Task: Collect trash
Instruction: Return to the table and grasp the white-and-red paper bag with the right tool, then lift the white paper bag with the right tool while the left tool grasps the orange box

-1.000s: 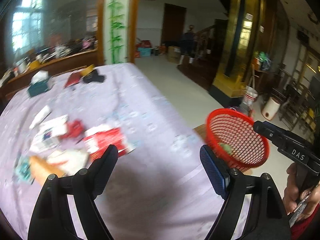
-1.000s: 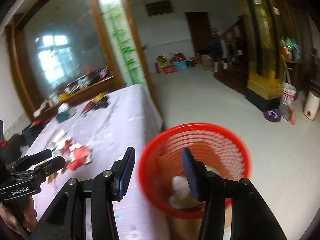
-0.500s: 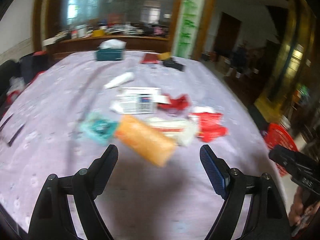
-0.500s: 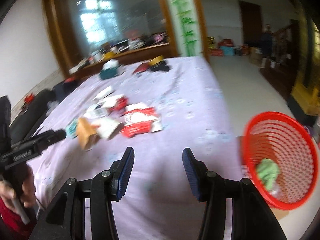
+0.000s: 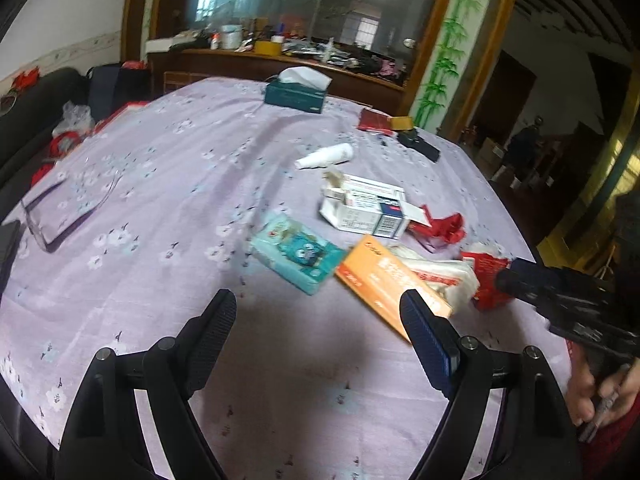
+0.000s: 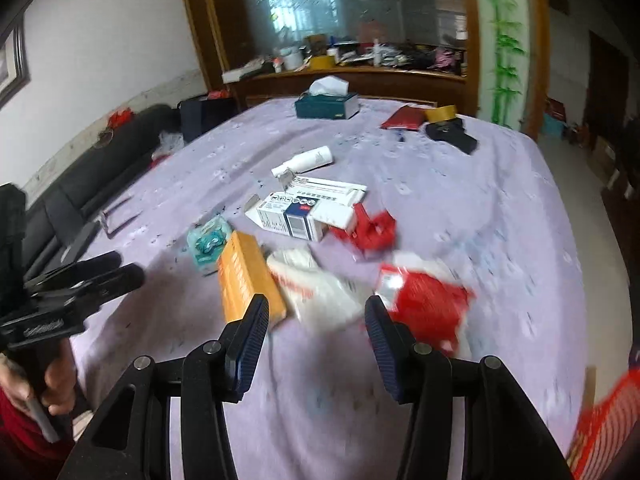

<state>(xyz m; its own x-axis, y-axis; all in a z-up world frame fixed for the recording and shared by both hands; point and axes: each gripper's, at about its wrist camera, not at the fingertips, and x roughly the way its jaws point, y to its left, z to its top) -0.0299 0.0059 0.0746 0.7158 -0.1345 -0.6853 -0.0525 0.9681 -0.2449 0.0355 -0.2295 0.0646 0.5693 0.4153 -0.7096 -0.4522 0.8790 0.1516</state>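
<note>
Now, entry: both views have swung off the red basket (image 6: 608, 420) and back onto the litter on the lilac-clothed counter (image 5: 160, 184); a second ago the right view looked straight down into that basket, which now shows only as a blurred sliver at the near right corner.
Left hand-held gripper (image 5: 320, 320): jaws wide, nothing between them; near edge of the pile.
Right hand-held gripper (image 6: 316, 324): jaws about half apart, empty; poised just short of the white wrapper (image 6: 320, 292).
Trash still on the counter: orange box (image 6: 244, 276); teal packet (image 5: 298, 254); white carton (image 5: 364, 210); red wrapper (image 6: 428, 300); crumpled red scrap (image 6: 370, 234); white bottle (image 5: 326, 156), farther back.
Reading: one drop seems finished; next pick beginning; most litter remains.
</note>
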